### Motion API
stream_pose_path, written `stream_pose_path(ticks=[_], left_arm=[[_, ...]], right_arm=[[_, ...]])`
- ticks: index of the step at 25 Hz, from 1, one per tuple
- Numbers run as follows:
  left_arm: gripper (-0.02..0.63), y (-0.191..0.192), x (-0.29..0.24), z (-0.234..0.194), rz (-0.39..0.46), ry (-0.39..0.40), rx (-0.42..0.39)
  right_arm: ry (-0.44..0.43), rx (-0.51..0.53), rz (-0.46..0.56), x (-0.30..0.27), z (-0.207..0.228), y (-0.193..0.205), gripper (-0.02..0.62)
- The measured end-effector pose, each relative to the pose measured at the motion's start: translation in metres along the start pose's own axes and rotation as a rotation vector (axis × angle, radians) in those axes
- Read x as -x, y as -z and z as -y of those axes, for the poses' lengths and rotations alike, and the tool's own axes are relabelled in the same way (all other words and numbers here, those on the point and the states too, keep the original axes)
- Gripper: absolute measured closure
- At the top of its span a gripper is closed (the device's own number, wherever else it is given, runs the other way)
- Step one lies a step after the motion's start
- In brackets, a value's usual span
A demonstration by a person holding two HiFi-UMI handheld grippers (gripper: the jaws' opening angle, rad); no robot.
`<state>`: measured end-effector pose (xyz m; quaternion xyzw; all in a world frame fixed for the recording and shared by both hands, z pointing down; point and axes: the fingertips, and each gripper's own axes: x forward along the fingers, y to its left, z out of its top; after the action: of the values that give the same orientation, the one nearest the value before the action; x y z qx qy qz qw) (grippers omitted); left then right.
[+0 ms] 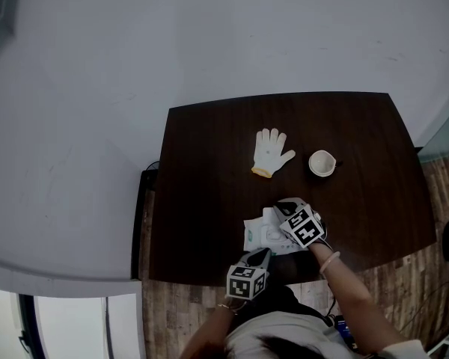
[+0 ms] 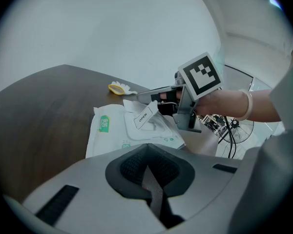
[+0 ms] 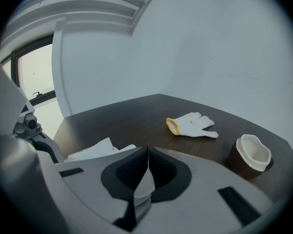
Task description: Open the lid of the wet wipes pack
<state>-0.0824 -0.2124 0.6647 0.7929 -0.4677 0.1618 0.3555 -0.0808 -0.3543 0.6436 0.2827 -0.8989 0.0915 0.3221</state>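
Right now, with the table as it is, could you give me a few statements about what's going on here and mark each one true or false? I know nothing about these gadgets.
1. The right gripper has its jaws closed on the lid of the wet wipes pack. True.
2. The lid lies flat and sealed on the pack. False: its flap is lifted part way off the pack.
3. A white glove lies on the table, beyond the pack. True.
4. The cup stands on top of the glove. False: it stands apart from the glove, to its right in the head view.
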Motion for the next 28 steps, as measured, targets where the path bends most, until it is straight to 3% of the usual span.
stream_pose_path(ticks=[14, 28], left_arm=[[0.592, -0.002, 0.006, 0.004, 0.013, -0.01, 0.03], [0.592, -0.04, 0.033, 0.009, 0.137, -0.047, -0.007]], right_arm=[[0.038, -0.019, 0.062, 0.036, -0.007, -0.01, 0.583], [0.079, -0.025, 0.182, 0.085, -0.021, -0.028, 0.586]])
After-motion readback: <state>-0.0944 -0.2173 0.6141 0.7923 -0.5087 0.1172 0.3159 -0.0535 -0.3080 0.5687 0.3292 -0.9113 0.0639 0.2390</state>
